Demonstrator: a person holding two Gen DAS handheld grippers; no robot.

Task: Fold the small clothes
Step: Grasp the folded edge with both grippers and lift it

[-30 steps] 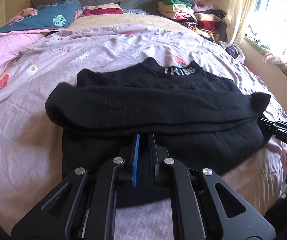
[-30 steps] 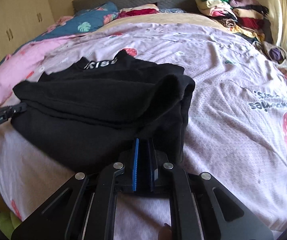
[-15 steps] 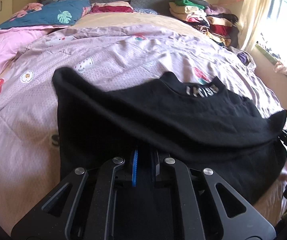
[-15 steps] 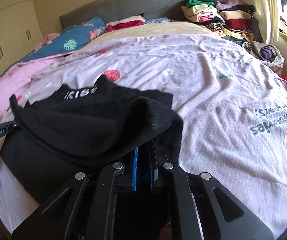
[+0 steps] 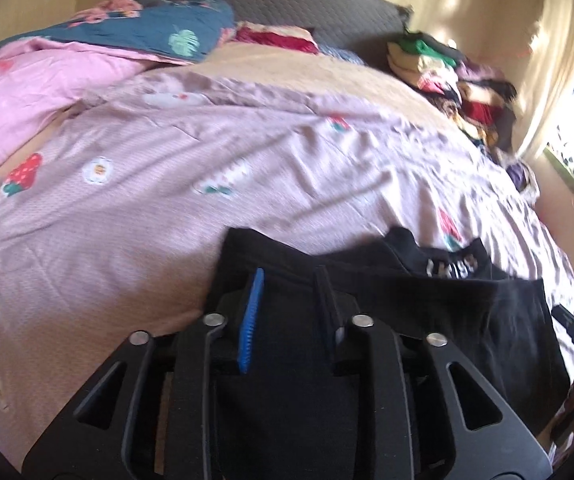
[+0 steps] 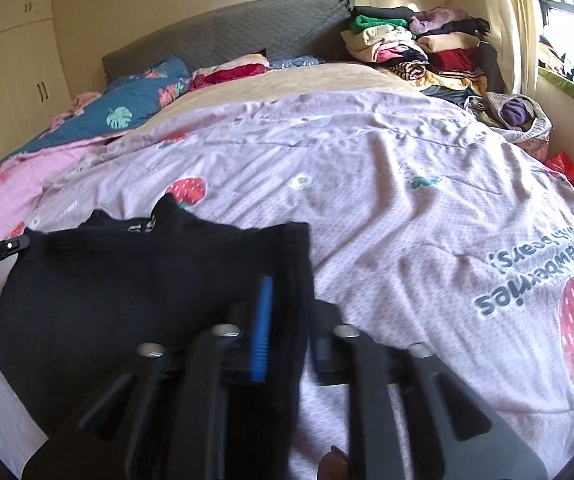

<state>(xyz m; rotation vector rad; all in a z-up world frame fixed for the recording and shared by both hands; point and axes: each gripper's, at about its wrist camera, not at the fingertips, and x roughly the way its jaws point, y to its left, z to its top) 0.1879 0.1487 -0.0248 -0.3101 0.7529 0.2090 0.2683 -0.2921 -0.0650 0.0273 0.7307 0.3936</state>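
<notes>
- Left claw (image 5: 289, 304): jaws opening, apart over the black top (image 5: 467, 320), not pressing it.
- Right claw (image 6: 291, 316): jaws opening, top's edge between them.
- Top lies folded on the bed (image 6: 367, 184).

The sweater (image 6: 127, 292) lay folded on the bed (image 6: 387, 208) at its near edge. The left tool (image 5: 287, 292) was over its left corner, the right tool (image 6: 291, 312) over its right corner. Behind lay pillows (image 6: 147, 96) against the headboard (image 6: 223, 36), with a pile of clothes (image 6: 419, 48) to the right.
</notes>
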